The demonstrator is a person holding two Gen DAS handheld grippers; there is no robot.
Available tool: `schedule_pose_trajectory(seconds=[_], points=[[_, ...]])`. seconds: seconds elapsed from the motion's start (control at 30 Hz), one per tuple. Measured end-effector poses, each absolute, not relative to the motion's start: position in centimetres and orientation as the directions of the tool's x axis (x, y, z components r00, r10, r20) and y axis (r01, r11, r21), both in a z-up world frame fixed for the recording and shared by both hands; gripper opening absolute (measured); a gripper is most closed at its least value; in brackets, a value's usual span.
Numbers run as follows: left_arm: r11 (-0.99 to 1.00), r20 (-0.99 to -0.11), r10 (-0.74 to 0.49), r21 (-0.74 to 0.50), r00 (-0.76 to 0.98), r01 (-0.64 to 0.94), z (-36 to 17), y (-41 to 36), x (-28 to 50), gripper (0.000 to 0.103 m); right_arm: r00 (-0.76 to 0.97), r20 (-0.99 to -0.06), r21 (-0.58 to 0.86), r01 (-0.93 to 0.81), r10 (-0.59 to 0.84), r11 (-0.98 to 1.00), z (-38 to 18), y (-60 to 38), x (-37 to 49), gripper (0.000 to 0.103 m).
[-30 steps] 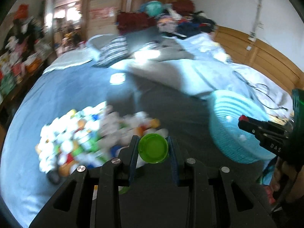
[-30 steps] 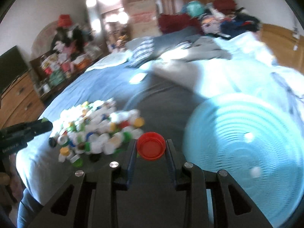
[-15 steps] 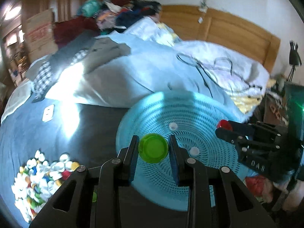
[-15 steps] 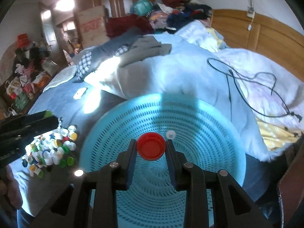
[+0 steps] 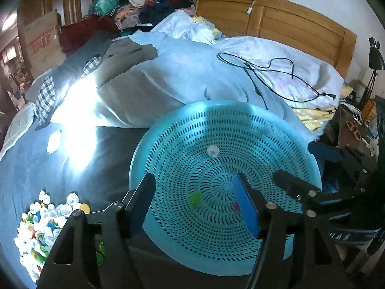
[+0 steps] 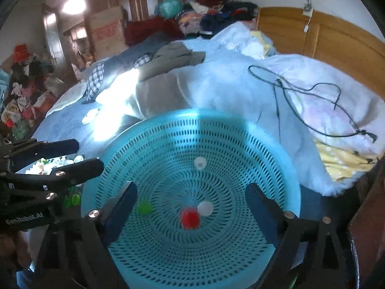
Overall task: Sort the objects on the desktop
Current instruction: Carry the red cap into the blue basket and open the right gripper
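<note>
Left gripper point(image 5: 196, 203): over the turquoise perforated basket point(image 5: 240, 125), jaws just opened to a moderate gap, nothing between them
Right gripper point(image 6: 191, 207): over the same basket, jaws just opened wide, empty
Green bottle cap point(image 5: 195, 198): blurred, inside the basket left of its centre, free of both grippers
Red bottle cap point(image 6: 190, 218): blurred, inside the basket near the centre, just beside a white cap point(image 6: 205, 208); whether the two touch cannot be told
Second white cap point(image 6: 200, 163): on the basket's far inner slope, apart from the others
Basket: resting on the bed's dark sheet point(image 5: 115, 159), against the pale blue duvet point(image 5: 180, 79)
Pile of mixed bottle caps point(image 5: 45, 226): on the bed, left of the basket
Black cable point(image 5: 269, 72): lying on the pillow point(image 5: 300, 72) beyond the basket
</note>
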State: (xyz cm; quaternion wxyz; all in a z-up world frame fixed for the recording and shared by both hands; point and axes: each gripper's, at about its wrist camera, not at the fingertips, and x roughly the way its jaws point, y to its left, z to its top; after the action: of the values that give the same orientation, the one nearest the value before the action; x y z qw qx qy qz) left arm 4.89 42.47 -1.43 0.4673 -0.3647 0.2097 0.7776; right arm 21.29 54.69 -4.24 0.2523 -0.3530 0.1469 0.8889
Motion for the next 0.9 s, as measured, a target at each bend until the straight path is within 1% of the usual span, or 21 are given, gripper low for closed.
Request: schedule_pose_trajectory(seconds=[0.13,0.23,0.27,0.33,0.43,0.5,0.6,0.63,0.73,0.8,0.9], points=[[-0.504,-0.744,0.577,0.001,-0.337,-0.864,-1.3,40.4,4.3,0.061,-0.625,-0.664,0.029,-0.570,0.410,-0.821,-4.9,53.9,20.9,0.095],[-0.553,-0.740,0.566,-0.014,-0.363,-0.833,-1.7,36.3,2.6,0.061,-0.608,-0.681,-0.056,-0.512,0.408,-0.857,-7.7,52.0,18.8,0.095],[-0.580,-0.739,0.555,-0.015,-0.382,-0.814,-1.9,34.4,1.9,0.061,-0.593,-0.697,-0.088,-0.486,0.402,-0.869,-9.0,51.3,18.0,0.095],[-0.647,-0.729,0.535,-0.030,-0.426,-0.762,-2.0,29.7,0.0,0.061,-0.592,-0.705,-0.103,-0.460,0.391,-0.882,-10.5,50.5,17.5,0.095],[-0.762,-0.725,0.476,-0.057,-0.498,-0.645,-2.2,21.8,-3.3,0.061,-0.634,-0.671,-0.126,-0.413,0.384,-0.902,-11.9,49.4,17.0,0.094],[-0.828,-0.734,0.414,-0.058,-0.538,-0.558,-2.5,16.2,-5.2,0.061,-0.636,-0.670,-0.139,-0.399,0.383,-0.906,-11.9,49.0,17.1,0.092],[-0.901,-0.737,0.321,-0.044,-0.595,-0.432,-3.0,8.1,-6.7,0.062,-0.630,-0.680,-0.118,-0.411,0.375,-0.904,-11.7,48.8,19.1,0.093],[-0.917,-0.741,0.296,-0.042,-0.603,-0.397,-3.3,5.9,-6.9,0.064,-0.632,-0.680,-0.104,-0.420,0.372,-0.902,-11.5,48.8,20.0,0.093],[-0.949,-0.750,0.233,-0.035,-0.619,-0.315,-4.8,0.6,-7.4,0.064,-0.627,-0.692,-0.085,-0.422,0.359,-0.902,-11.1,48.2,22.2,0.093],[-0.963,-0.759,0.208,-0.049,-0.617,-0.265,-6.3,-2.8,-7.5,0.064,-0.621,-0.687,-0.105,-0.427,0.376,-0.898,-10.8,47.6,23.6,0.094],[-0.967,-0.779,0.199,-0.057,-0.594,-0.249,-8.9,-5.3,-7.7,0.064,-0.628,-0.680,-0.090,-0.441,0.379,-0.893,-10.4,47.5,24.8,0.096]])
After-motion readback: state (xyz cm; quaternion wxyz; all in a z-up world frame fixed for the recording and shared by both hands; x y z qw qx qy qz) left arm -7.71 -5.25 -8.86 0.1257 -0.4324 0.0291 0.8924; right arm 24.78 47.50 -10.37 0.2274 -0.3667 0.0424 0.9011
